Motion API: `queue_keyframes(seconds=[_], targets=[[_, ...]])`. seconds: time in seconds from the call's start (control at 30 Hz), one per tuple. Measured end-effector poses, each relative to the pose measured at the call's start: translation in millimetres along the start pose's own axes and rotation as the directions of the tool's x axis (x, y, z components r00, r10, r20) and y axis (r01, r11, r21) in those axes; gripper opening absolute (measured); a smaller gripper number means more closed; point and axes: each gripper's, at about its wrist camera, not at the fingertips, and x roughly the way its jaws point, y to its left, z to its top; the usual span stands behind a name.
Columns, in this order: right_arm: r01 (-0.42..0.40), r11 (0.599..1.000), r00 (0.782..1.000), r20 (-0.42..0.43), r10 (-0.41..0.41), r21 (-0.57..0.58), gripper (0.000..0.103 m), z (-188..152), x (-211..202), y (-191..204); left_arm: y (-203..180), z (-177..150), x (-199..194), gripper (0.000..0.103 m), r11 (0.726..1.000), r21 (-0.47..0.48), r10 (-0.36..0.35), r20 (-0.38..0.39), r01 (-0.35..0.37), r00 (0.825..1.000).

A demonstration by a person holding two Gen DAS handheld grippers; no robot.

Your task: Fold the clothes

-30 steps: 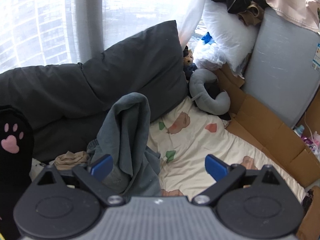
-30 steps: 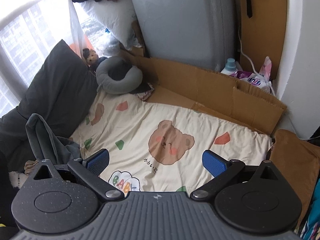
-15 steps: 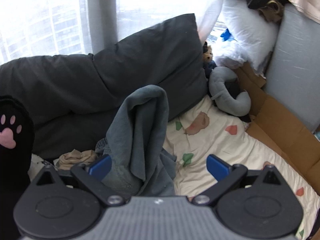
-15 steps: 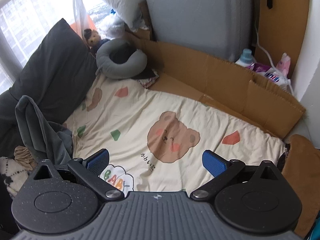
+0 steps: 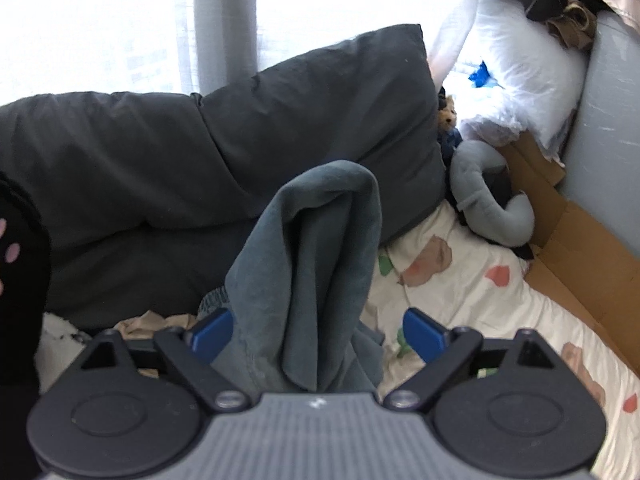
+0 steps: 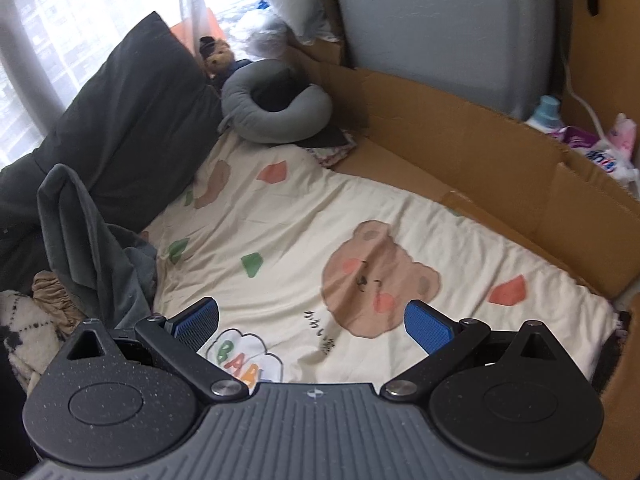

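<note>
The left gripper (image 5: 318, 334) has its jaws wide apart, just closing a little, with the grey shirt (image 5: 316, 264) bunched up between them, not pinched. The right gripper (image 6: 314, 322) is spread open too, nothing in it, over the bear-print sheet (image 6: 360, 240); the shirt sits off to its left by the dark pillow (image 6: 132, 120).

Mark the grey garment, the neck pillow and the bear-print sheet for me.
grey garment (image 5: 316, 248): left wrist view, on the upright fold between the gripper's pads.
neck pillow (image 6: 260, 120): right wrist view, on its lower curve.
bear-print sheet (image 6: 300, 216): right wrist view, on a bare cream patch left of the bear's face.
</note>
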Motion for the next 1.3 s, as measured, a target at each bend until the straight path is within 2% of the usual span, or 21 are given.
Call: queue_keyframes(seconds=[0.2, 0.33, 0.5, 0.6, 0.67, 0.7, 0.77, 0.83, 0.97, 1.1, 1.17, 1.3], targets=[[-0.055, 0.998, 0.998, 0.023, 0.055, -0.015, 0.101, -4.4, 23.4, 1.4, 6.2, -7.9, 28.5, 0.087, 0.999, -0.005, 0.053, 0.025, -0.053, 0.998], [-0.036, 0.998, 0.999, 0.032, 0.038, -0.059, 0.100, -10.8, 36.9, 4.0, 13.4, -14.7, 50.9, 0.078, 0.996, -0.019, 0.085, 0.012, -0.085, 0.996], [-0.001, 0.998, 1.000, 0.014, 0.002, -0.056, 0.100, -22.6, 56.5, 1.5, 28.0, -19.0, 78.3, 0.075, 0.991, -0.068, 0.114, 0.017, -0.112, 0.993], [-0.005, 0.999, 1.000, 0.007, 0.006, -0.044, 0.101, -31.4, 67.4, -0.1, 30.0, -22.0, 95.8, 0.074, 0.990, -0.023, 0.139, 0.023, -0.138, 0.990], [-0.010, 0.999, 1.000, -0.001, 0.010, -0.042, 0.101, -38.1, 75.3, 0.4, 34.1, -25.7, 105.7, 0.074, 0.990, -0.024, 0.143, 0.025, -0.142, 0.989], [-0.012, 0.999, 1.000, -0.006, 0.012, -0.051, 0.101, -41.6, 79.3, 2.1, 36.4, -27.9, 110.3, 0.071, 0.989, -0.032, 0.147, 0.022, -0.146, 0.989], [-0.011, 0.997, 1.000, -0.019, 0.010, -0.073, 0.101, -47.9, 86.1, 6.1, 40.8, -31.9, 118.8, 0.047, 0.986, -0.048, 0.158, 0.013, -0.157, 0.987], [-0.015, 0.997, 1.000, -0.026, 0.013, -0.080, 0.101, -52.8, 91.6, 8.5, 43.8, -35.1, 124.1, 0.031, 0.984, -0.074, 0.163, 0.011, -0.162, 0.986], [-0.032, 0.996, 0.999, -0.034, 0.029, -0.087, 0.101, -61.3, 98.5, 11.3, 44.0, -40.5, 124.2, 0.010, 0.980, -0.125, 0.163, 0.039, -0.157, 0.986], [-0.056, 0.995, 0.997, -0.052, 0.052, -0.088, 0.098, -68.2, 102.2, 10.0, 36.4, -45.9, 117.1, 0.004, 0.979, -0.136, 0.164, 0.068, -0.154, 0.984], [-0.058, 0.995, 0.997, -0.057, 0.053, -0.083, 0.095, -69.9, 103.0, 8.9, 31.9, -47.5, 111.9, 0.004, 0.980, -0.145, 0.147, 0.075, -0.135, 0.986], [-0.070, 0.995, 0.997, -0.036, 0.068, -0.068, 0.094, -72.1, 101.3, 5.4, 20.4, -53.7, 99.0, 0.003, 0.984, -0.152, 0.105, 0.085, -0.092, 0.991]])
